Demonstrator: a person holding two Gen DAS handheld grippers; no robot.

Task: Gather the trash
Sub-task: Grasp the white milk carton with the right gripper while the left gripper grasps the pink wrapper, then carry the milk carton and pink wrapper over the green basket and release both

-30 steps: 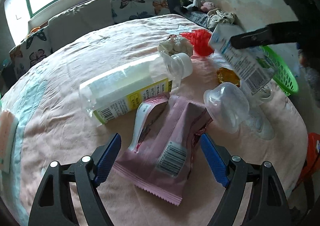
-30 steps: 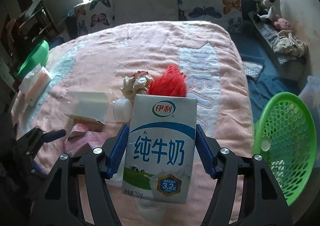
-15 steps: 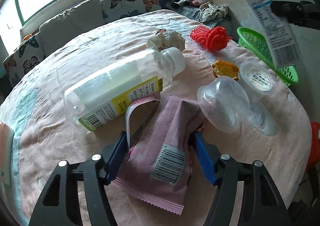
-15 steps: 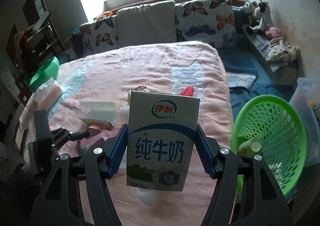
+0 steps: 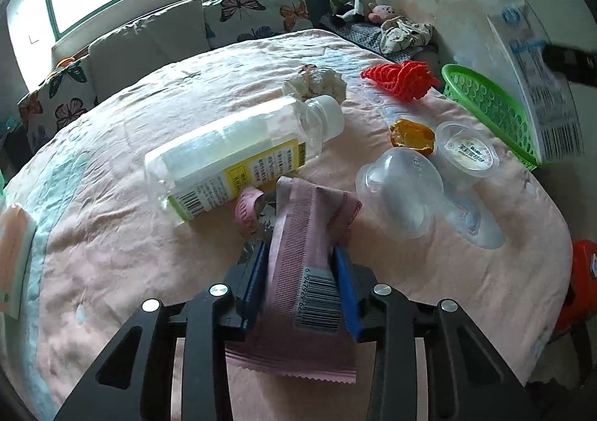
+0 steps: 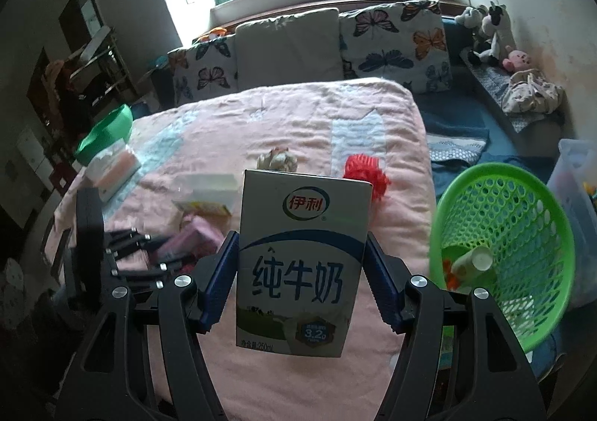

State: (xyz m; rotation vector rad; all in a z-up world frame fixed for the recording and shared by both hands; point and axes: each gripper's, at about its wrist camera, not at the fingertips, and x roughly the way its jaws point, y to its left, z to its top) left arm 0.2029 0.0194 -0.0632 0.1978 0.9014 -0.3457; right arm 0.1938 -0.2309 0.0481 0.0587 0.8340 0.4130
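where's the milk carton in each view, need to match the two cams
Left wrist: the milk carton is at the far right edge, tilted, held above the green basket.
Right wrist: it fills the centre foreground, upright, gripped in the right tongs, with the basket to its right.
Shared landmark: the red mesh on the pink bedspread.

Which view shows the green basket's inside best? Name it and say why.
The right wrist view: it looks down into the green basket, showing its mesh wall and a small bottle lying inside. The left wrist view shows only the basket's outer rim and side, partly behind the milk carton, with nothing of the contents.
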